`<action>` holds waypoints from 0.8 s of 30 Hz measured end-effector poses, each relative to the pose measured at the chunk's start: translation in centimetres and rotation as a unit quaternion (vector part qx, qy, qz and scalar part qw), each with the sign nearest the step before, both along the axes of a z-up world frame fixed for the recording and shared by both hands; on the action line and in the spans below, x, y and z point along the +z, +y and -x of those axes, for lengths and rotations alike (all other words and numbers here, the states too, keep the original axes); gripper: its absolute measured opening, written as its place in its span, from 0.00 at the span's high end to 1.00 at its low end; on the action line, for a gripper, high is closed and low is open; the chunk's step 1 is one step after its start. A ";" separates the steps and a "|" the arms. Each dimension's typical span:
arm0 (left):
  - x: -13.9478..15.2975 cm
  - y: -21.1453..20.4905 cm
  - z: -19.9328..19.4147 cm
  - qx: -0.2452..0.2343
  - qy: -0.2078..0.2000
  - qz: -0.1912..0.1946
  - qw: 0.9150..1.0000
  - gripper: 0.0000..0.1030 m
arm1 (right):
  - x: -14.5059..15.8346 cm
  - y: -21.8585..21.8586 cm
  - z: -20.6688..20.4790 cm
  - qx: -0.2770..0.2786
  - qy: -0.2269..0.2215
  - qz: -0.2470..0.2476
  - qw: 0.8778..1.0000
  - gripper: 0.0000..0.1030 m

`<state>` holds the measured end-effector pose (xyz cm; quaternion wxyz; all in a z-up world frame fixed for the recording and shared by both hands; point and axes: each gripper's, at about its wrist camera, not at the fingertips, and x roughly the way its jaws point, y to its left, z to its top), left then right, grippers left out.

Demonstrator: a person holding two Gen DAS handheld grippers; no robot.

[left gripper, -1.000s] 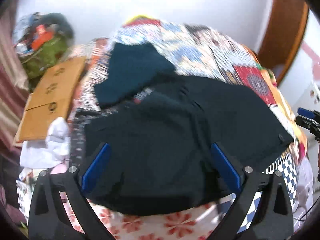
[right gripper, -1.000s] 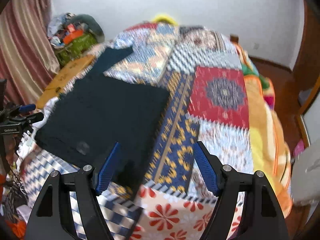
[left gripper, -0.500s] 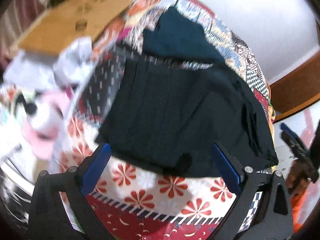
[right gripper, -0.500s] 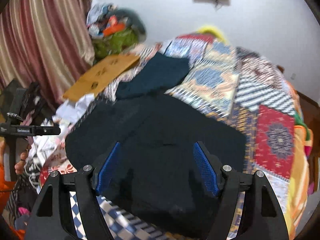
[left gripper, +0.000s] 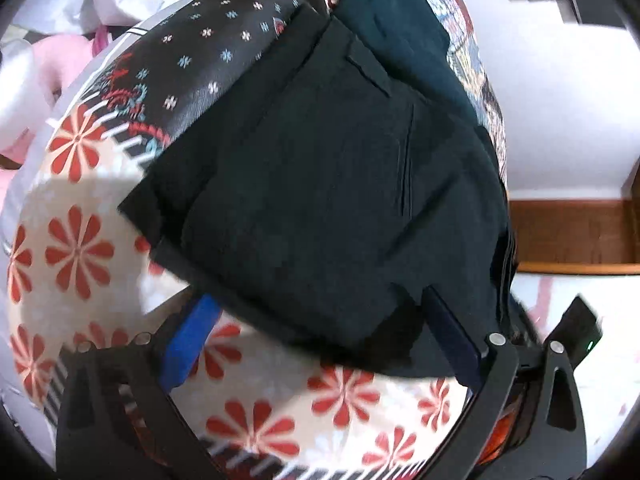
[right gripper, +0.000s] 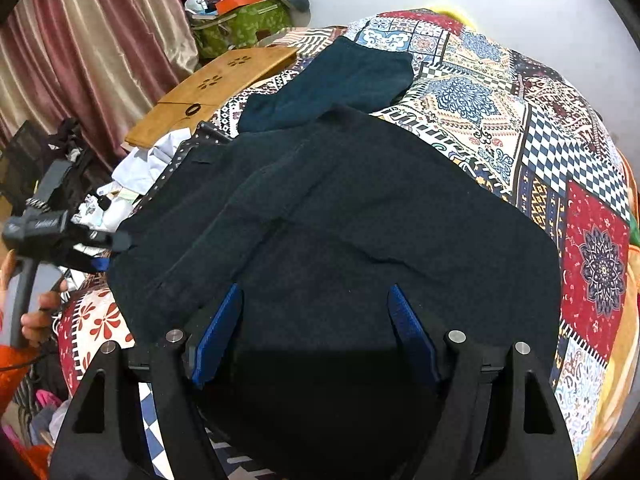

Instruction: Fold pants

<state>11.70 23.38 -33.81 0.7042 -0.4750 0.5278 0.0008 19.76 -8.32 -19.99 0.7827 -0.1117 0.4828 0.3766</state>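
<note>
The pants (right gripper: 344,216) are lying spread on the quilt (right gripper: 556,148), dark and partly doubled over, directly ahead of and beneath both grippers. The right gripper (right gripper: 314,334) is hovering over the near edge with its jaws standing wide and nothing pinched between them; cloth is filling the gap below but the pads are not pressing it. The left gripper (left gripper: 316,344) is tilting down at the near corner of the pants (left gripper: 332,196), jaws also wide, one blue pad over the flowered part of the quilt (left gripper: 76,256) and the other over the dark hem, neither one biting.

To do this step well, I judge each gripper should be coming down onto one outer corner of the near edge, taking all layers at once, not only the top one. Both should be closing firmly before lifting, then carrying the edge away together at even height, so the fold is landing square and short of the teal garment (right gripper: 340,84) beyond.
</note>
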 end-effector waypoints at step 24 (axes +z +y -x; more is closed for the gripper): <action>18.9 -7.9 -4.2 -0.036 -0.191 -0.392 0.899 0.82 | 1.7 -6.2 -0.7 -0.091 0.013 -0.061 0.994 0.30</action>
